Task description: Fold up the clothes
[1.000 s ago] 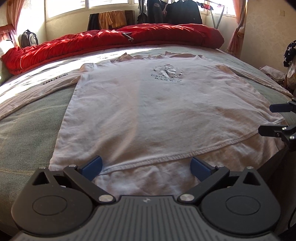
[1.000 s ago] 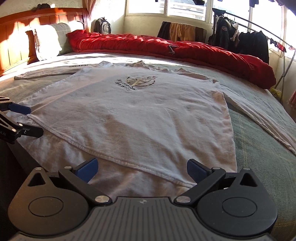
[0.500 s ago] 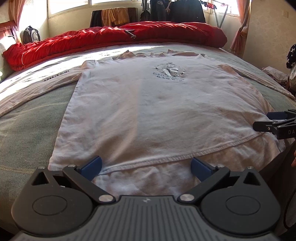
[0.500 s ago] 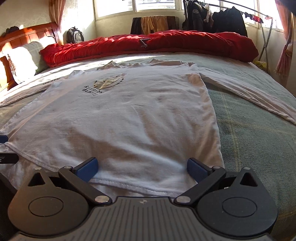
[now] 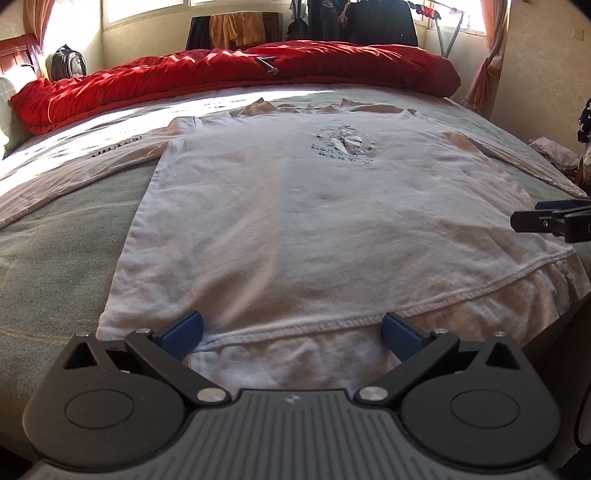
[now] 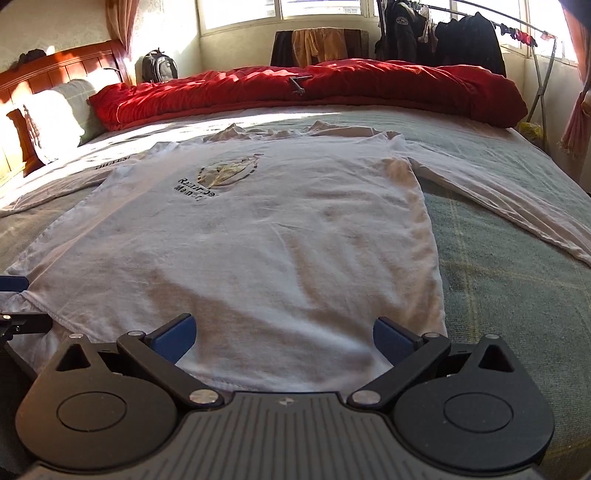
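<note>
Sunlit from windows beyond, the bed [image 5: 66, 258] carries a green cover, with a red duvet [image 5: 229, 77] bunched along its far edge and dark clothes hanging on a rack [image 6: 443, 33] behind.

Position of the work: a white long-sleeved shirt [image 5: 314, 221] lies flat, print side up, hem toward the cameras, collar toward the duvet. Both sleeves extend outward to either side across the cover, unfolded. The hem shows a second layer of cloth projecting below the stitched edge (probably the back panel sitting lower than the front).

Left gripper [image 5: 291, 328]: spread wide, its blue pads straddling the hem near the shirt's left bottom corner; nothing is pinched.

Right gripper [image 6: 282, 330]: likewise spread, positioned over the hem near the right bottom corner, empty. Each gripper appears at the margin of the other's view.

Progress: judged from the layout, the shirt is smoothed and ready, but no fold has been made. Sleeves, side folds and the final lengthwise fold all remain. The present step appears to be the approach to grasp the hem corners.
</note>
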{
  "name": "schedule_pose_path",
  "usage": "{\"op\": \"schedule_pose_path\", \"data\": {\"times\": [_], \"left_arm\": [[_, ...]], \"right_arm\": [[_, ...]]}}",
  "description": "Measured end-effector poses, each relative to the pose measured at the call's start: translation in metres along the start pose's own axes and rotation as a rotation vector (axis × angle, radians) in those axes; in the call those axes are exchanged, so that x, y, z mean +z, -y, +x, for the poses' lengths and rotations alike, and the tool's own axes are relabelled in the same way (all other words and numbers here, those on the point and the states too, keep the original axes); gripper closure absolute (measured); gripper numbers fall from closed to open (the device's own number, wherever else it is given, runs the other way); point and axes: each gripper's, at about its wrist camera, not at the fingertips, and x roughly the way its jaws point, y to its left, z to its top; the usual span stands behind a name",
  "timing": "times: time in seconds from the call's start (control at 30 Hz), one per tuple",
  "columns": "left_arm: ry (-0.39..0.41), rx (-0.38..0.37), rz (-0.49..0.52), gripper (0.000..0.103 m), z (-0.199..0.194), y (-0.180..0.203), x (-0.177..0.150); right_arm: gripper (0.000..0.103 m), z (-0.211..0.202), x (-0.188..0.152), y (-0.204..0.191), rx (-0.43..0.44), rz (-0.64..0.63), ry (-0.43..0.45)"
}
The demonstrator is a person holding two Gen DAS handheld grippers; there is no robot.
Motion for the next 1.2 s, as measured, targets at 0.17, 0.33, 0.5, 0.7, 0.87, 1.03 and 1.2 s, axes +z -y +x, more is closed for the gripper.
{"op": "schedule_pose_path", "data": {"times": [0.17, 0.33, 0.5, 0.7, 0.87, 1.03, 1.2], "left_arm": [[-0.014, 0.014, 0.004, 0.001, 0.002, 0.001, 0.003], [-0.019, 0.028, -0.001, 0.0, 0.004, 0.003, 0.004], [-0.043, 0.032, -0.008, 0.0, 0.005, 0.003, 0.008], [-0.081, 0.06, -0.039, 0.0, 0.009, 0.006, 0.015], [-0.094, 0.076, -0.072, 0.0, 0.01, 0.007, 0.018], [-0.079, 0.091, -0.078, 0.0, 0.007, 0.009, 0.015], [-0.058, 0.091, -0.074, 0.0, 0.005, 0.009, 0.013]], "right_arm": [[0.0, 0.029, 0.063, -0.001, -0.119, -0.062, 0.14], [0.0, 0.109, 0.119, 0.004, -0.19, -0.028, 0.115], [0.0, 0.162, 0.139, 0.017, -0.157, 0.032, 0.045], [0.0, 0.179, 0.143, 0.032, -0.143, 0.126, -0.012], [0.0, 0.194, 0.136, 0.045, -0.162, 0.165, -0.067], [0.0, 0.186, 0.127, 0.049, -0.16, 0.176, -0.085], [0.0, 0.162, 0.111, 0.049, -0.179, 0.156, -0.115]]}}
